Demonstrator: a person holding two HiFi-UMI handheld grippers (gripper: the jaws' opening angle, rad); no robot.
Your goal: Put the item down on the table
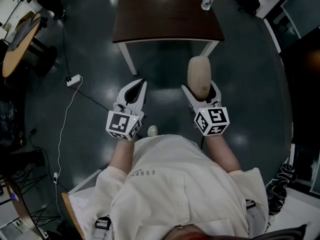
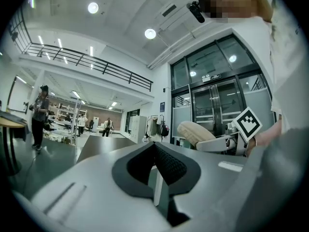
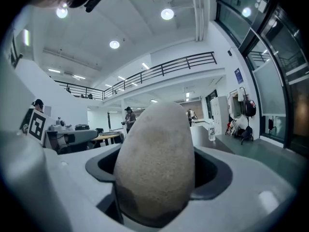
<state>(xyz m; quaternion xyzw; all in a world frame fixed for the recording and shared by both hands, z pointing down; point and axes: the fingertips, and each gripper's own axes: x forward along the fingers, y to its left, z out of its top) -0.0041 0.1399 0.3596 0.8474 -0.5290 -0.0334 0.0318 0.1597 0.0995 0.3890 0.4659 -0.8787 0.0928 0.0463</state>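
Holding item short of table, right gripper wide, clamped on its lower end; left gripper closed, empty. 2 likely risks: rounded item slips before table, or rolls off table edge.

The item is sandy beige with a fine speckled grain and a darker brown smudge at its near end. The left gripper and right gripper are pale grey-white with black jaw linings. The left marker cube and right marker cube carry black-and-white square patterns. The far table has a dark brown top on white legs. The floor is glossy dark grey-green, crossed at left by a white cable. The person's shirt is cream.
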